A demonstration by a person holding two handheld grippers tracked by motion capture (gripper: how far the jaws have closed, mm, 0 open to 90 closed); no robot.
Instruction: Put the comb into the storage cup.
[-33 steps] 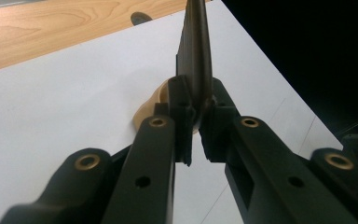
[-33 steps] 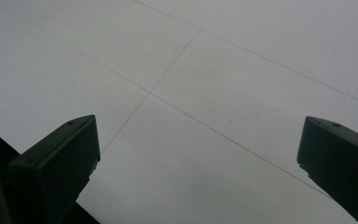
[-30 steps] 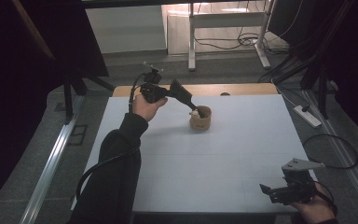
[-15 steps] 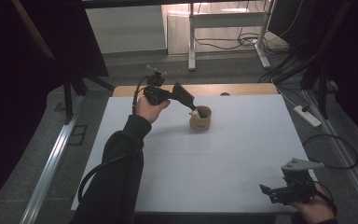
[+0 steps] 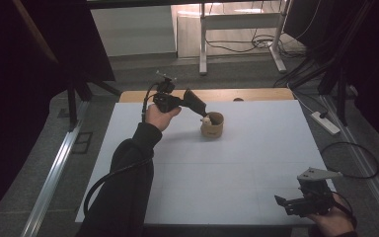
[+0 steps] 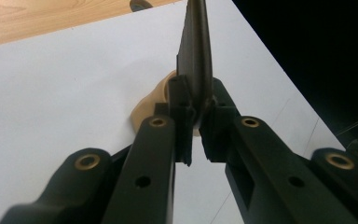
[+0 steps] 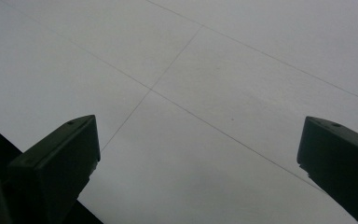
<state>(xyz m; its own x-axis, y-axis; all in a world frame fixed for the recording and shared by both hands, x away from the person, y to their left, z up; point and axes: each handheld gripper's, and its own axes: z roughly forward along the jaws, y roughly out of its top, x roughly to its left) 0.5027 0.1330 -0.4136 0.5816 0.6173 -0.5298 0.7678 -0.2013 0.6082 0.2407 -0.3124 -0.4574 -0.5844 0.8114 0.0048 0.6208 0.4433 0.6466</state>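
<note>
One white surface [image 5: 237, 168] is being spread across most of the high view, with a strip of bare wood being shown along its far edge and faint seam lines being seen crossing it. Beyond it, a grey floor [image 5: 143, 64] and the white legs of another desk [image 5: 203, 44] are being shown. A dark sleeve [image 5: 123, 187] is being extended from the bottom edge toward the far left part of the surface, and a black cable is being trailed from it.

The left tool [image 5: 203, 114] is being held in that hand above the far part of the surface and is being tilted down toward a small tan cup [image 5: 212, 125], which is being stood upright near the far edge, a little left of the middle. In the left gripper view the jaws of the left tool [image 6: 196, 119] are being kept nearly together, closed on a thin, dark, flat piece [image 6: 195, 46] that is being stuck out past the tips; the cup [image 6: 151, 100] is being partly hidden just behind them. What the piece is cannot be told.

The right tool [image 5: 284, 203] is being held low at the near right corner, well apart from the cup. In the right gripper view its jaws are being kept wide apart over bare surface [image 7: 205, 93], with nothing between them.
</note>
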